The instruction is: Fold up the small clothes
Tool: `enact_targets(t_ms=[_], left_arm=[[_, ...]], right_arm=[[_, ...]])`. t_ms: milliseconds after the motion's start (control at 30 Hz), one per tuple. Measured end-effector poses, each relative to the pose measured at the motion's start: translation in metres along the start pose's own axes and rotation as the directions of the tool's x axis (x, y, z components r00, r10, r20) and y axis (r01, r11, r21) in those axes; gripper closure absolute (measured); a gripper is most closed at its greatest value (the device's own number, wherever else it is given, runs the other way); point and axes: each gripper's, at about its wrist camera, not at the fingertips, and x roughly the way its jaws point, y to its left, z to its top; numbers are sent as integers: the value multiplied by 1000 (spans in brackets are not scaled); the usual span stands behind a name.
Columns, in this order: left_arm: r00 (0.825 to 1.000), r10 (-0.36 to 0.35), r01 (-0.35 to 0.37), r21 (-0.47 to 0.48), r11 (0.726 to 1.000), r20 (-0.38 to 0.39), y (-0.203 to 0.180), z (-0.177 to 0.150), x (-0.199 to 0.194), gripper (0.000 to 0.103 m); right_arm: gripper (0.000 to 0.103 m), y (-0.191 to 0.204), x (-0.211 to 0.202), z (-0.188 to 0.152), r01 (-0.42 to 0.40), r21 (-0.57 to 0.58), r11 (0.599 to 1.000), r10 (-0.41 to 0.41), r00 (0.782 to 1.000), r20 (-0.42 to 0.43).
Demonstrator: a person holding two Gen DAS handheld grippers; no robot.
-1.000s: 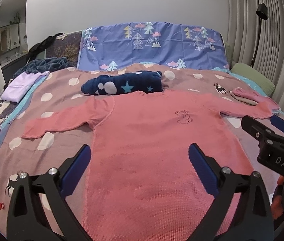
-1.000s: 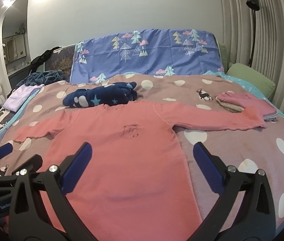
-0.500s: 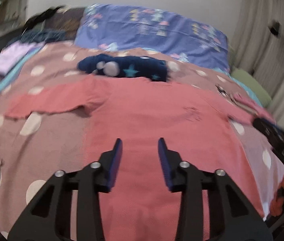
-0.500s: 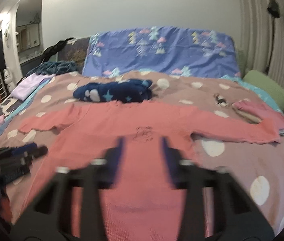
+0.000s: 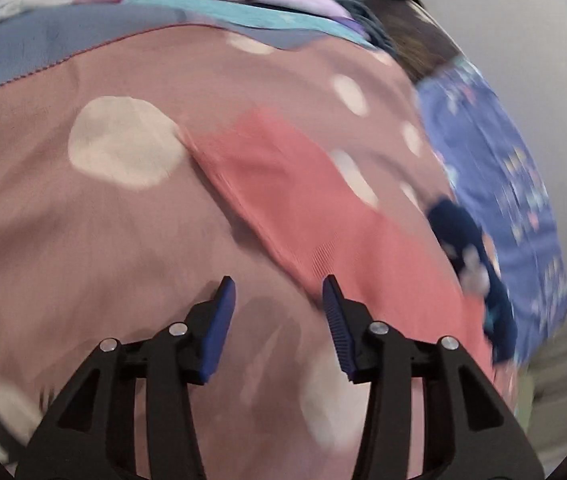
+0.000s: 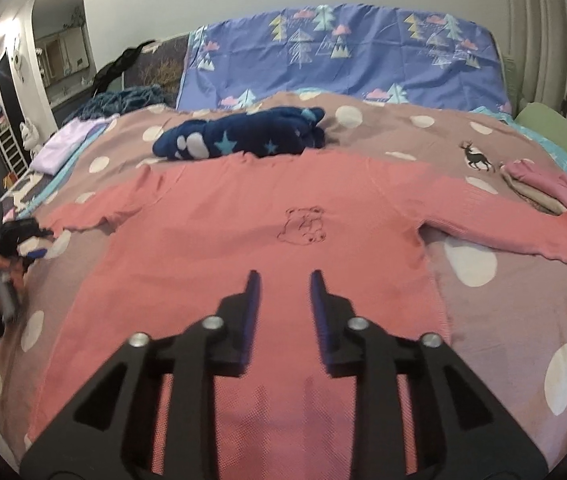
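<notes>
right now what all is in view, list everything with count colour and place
top: 1, coral pink, flat mid-bed, sleeves out
fleece garment: 1, navy with stars, beyond the top's collar
folded clothes: small pile, pink and beige, right side
lilac garment: 1, far left
bedspread: 1, mauve with cream dots
tree-print cover: 1, blue, head of bed
cushion: 1, green, far right
left tool: open, at the left sleeve
right tool: open, over the hem

One pink top (image 6: 243, 248) lies spread on one dotted bedspread (image 6: 523, 300). One navy starred garment (image 6: 243, 138), one lilac folded piece (image 6: 65, 146), one small pink folded pile (image 6: 539, 184), one green pillow (image 6: 559, 140). Two grippers: left (image 5: 279, 292), right (image 6: 281, 284).
</notes>
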Motion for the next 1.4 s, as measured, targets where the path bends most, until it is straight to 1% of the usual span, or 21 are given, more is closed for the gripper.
enact_targets(t_ms=[133,167,233,267,300,333,433,500,567,633,667,733,767,833,933,1033,1100,1133,1233,1333,1400], left_arm=[[998,28,-24,-73,997,53,3,27,21,59],[997,24,-18,-93,996,67,4,34,24,65],[996,22,-13,-95,995,85,7,42,27,93],[996,17,-10,-89,996,83,6,45,28,102],[996,6,2,-87,996,90,6,49,25,102],[994,-14,21,-65,998,105,-2,50,19,102],[982,-109,90,130,987,153,-59,44,-11,102],[969,-206,161,279,947,139,-111,28,-36,102],[949,-300,235,419,877,95,-158,2,-60,102],[930,-366,284,568,773,33,-209,-37,-78,102],[922,-387,303,641,705,-11,-235,-64,-84,102],[916,-396,327,707,627,-73,-261,-102,-82,102],[909,-395,359,730,582,-132,-273,-128,-75,102],[903,-376,399,736,547,-209,-282,-160,-61,102],[905,-288,421,753,505,-313,-289,-208,-22,101],[900,-189,434,759,486,-393,-280,-246,7,83],[901,-178,430,769,473,-395,-274,-255,14,76],[904,-184,426,778,462,-385,-274,-257,13,75],[906,-184,422,783,457,-381,-276,-259,14,75],[905,-189,424,787,447,-380,-283,-258,15,77],[904,-191,428,787,445,-383,-282,-257,13,84]], right_arm=[[62,6,4,2,9,-34,999,-9,1000,1],[60,6,4,3,12,-37,999,-12,1000,5],[59,6,5,5,19,-39,999,-18,1000,10],[59,5,5,5,21,-38,999,-21,1000,11],[59,4,6,6,25,-38,999,-24,1000,10],[59,3,7,6,28,-39,999,-27,1000,10],[59,0,11,7,37,-46,998,-37,999,7],[59,-2,14,9,35,-37,999,-35,999,8],[59,-6,16,11,23,-17,1000,-23,1000,8],[59,-11,17,14,10,5,1000,-10,1000,10],[59,-13,17,15,6,12,1000,-7,1000,14],[59,-19,20,17,1,20,1000,-1,1000,12],[59,-23,22,18,-1,27,1000,1,1000,3],[59,-35,32,22,-23,62,998,26,999,-41],[67,-48,46,26,-49,110,993,60,994,-95],[67,-54,61,31,-61,124,990,78,988,-137],[67,-52,70,35,-79,117,990,96,983,-156],[67,-50,75,38,-97,115,989,115,979,-166],[67,-39,98,53,-173,131,976,196,962,-192],[67,-26,130,76,-279,182,943,316,921,-228],[67,-14,154,91,-319,216,923,368,895,-252]])
